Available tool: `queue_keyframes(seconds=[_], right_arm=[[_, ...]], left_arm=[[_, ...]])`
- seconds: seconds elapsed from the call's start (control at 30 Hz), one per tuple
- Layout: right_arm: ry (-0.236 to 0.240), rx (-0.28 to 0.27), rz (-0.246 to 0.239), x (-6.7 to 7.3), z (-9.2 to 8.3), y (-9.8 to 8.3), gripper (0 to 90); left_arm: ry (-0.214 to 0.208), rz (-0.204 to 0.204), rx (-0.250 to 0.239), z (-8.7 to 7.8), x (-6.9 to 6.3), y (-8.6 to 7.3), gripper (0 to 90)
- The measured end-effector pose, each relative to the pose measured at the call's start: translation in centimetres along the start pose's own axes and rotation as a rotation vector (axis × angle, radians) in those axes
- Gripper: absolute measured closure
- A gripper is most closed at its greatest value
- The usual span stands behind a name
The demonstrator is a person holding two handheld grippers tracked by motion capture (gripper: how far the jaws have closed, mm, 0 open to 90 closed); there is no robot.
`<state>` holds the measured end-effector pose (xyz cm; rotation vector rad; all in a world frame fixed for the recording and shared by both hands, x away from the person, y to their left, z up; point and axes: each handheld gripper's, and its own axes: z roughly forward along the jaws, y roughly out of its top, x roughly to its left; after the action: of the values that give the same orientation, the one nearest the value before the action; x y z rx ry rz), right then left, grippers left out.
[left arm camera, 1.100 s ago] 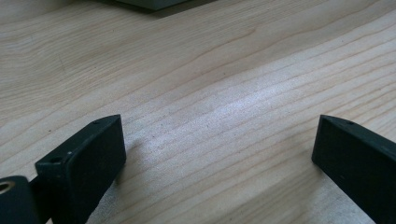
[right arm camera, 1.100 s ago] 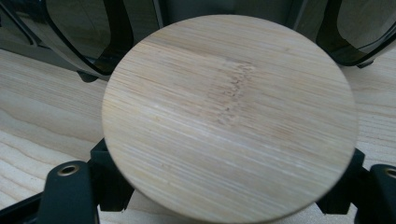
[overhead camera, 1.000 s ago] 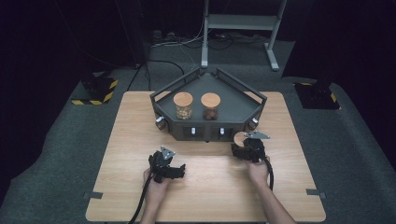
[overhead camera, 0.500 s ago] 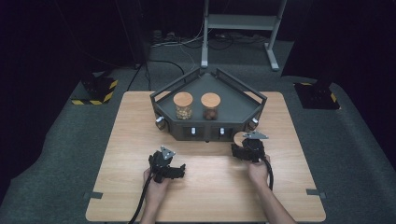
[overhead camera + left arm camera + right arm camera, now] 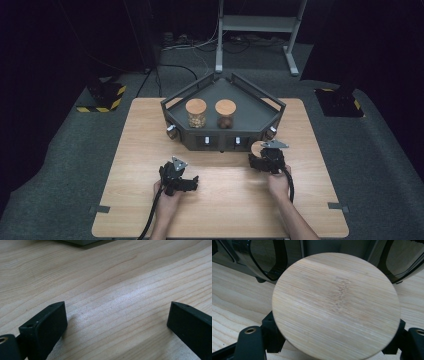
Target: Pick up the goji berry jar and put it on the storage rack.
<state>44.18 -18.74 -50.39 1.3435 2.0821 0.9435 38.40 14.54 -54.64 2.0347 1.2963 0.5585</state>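
Nothing has shifted: right gripper (image 5: 266,159) still clamps a jar (image 5: 335,305) below its wooden lid by the tray (image 5: 260,117); left gripper (image 5: 181,180) idles, jaws wide. Placement apparently remains.

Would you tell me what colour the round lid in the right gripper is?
Pale bamboo tan with fine straight grain; the lid shows best in the right gripper view.

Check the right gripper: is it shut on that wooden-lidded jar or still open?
Shut on it. In the right gripper view the jaws of the right gripper press both sides of the jar under its round wooden lid, in front of the dark tray.
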Motion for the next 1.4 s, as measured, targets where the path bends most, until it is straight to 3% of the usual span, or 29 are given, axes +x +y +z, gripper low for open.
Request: queue_keyframes(seconds=[1.4], right_arm=[[0.036, -0.014, -0.015, -0.3, -1.8, 0.5, 25.5]], left_arm=[[0.0, 0.0, 0.0, 0.0, 0.0, 0.0, 3.0]])
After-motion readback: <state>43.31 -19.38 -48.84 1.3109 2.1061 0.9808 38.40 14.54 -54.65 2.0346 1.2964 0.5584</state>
